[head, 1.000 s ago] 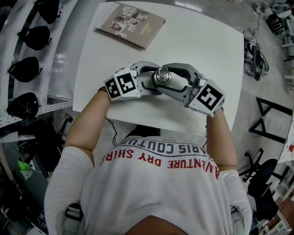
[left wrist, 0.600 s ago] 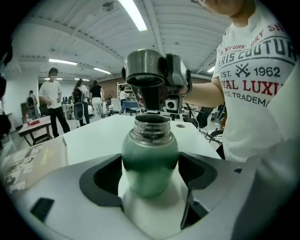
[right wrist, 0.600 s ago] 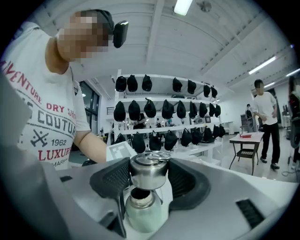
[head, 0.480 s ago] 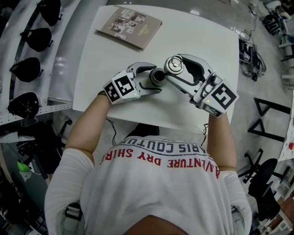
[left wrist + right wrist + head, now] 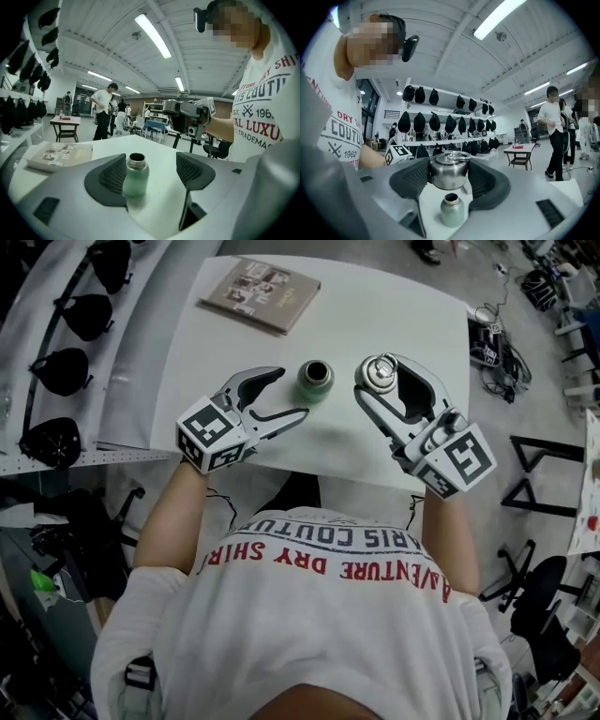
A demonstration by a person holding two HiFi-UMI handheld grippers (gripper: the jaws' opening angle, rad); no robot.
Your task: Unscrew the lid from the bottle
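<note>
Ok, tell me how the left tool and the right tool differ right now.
The left tool is open and grips nothing; the right tool is shut on the silver lid. The left tool is at the left of the green bottle, the right tool at its right. Shared: neither touches the bottle, which stands open on the white table.

The left hand-held gripper is at the left of the head view. Its jaws stand wide apart, the pads gripping nothing, and they angle forward and inward. Its marker cube sits at the wrist end. The right hand-held gripper is well apart from it on the right. Its jaws are closed on a metal lid, with a pad against each side. The bare left forearm and right forearm reach forward from the torso, elbows bent.
</note>
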